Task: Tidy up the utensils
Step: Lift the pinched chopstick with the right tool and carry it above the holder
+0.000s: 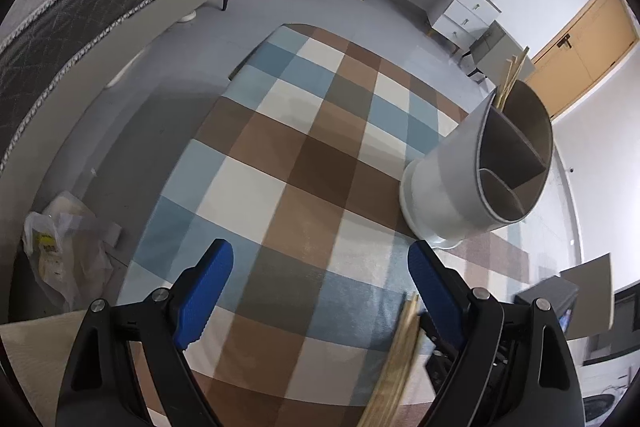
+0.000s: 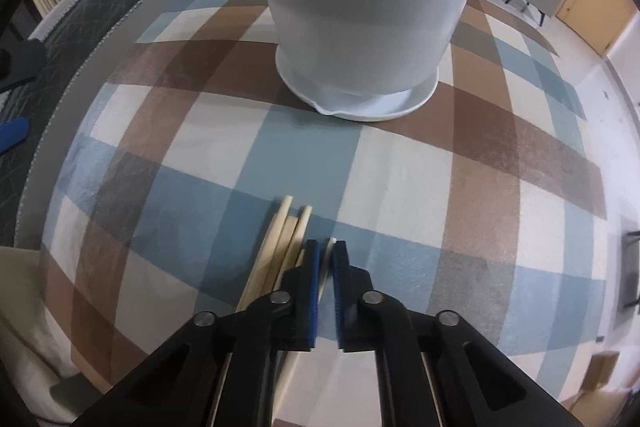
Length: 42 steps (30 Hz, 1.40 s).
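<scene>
A white utensil holder (image 1: 460,179) with grey divided compartments stands on the checked cloth, with a few wooden chopsticks (image 1: 510,75) sticking out of its far compartment. My left gripper (image 1: 320,275) is open and empty above the cloth, left of the holder. A bundle of loose chopsticks (image 1: 396,359) lies by its right finger. In the right wrist view the holder (image 2: 368,15) stands straight ahead. My right gripper (image 2: 325,247) is shut on one pale chopstick (image 2: 330,245), low over the cloth. Several more chopsticks (image 2: 280,239) lie just left of it.
The checked blue, brown and white cloth (image 1: 300,155) covers the table. A grey mattress (image 1: 80,7) lies to the left. A plastic bag (image 1: 60,259) sits on the floor. White drawers (image 1: 464,11) and a wooden door (image 1: 580,35) stand at the back.
</scene>
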Motion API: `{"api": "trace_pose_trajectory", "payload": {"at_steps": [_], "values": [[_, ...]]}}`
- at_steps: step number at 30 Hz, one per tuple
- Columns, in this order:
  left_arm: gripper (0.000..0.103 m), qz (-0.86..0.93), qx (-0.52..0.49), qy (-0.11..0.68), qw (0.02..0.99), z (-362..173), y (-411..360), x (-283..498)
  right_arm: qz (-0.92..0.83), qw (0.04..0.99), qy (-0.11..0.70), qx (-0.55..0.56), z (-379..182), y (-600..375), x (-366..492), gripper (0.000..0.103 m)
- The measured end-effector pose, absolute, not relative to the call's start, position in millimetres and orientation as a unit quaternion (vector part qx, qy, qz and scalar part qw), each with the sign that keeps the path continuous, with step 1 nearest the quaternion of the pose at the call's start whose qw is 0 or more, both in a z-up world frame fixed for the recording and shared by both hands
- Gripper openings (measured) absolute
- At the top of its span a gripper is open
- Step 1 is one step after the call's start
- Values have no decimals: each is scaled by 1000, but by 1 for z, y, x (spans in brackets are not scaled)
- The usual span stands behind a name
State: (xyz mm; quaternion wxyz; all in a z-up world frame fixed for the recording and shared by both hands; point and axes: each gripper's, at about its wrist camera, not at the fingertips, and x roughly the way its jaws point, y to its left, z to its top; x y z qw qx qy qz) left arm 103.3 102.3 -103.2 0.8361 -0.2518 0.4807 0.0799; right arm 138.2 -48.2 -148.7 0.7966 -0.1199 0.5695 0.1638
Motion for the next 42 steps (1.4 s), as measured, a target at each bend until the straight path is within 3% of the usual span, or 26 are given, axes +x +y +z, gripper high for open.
{"api": "trace_pose_trajectory", "payload": {"at_steps": [18, 42], "values": [[86, -22, -75, 579, 811, -162, 10, 103, 184, 836, 486, 176, -96, -176, 141, 3], [86, 3, 0, 589, 808, -176, -18, 105, 200, 862, 432, 176, -64, -193, 130, 3]]}}
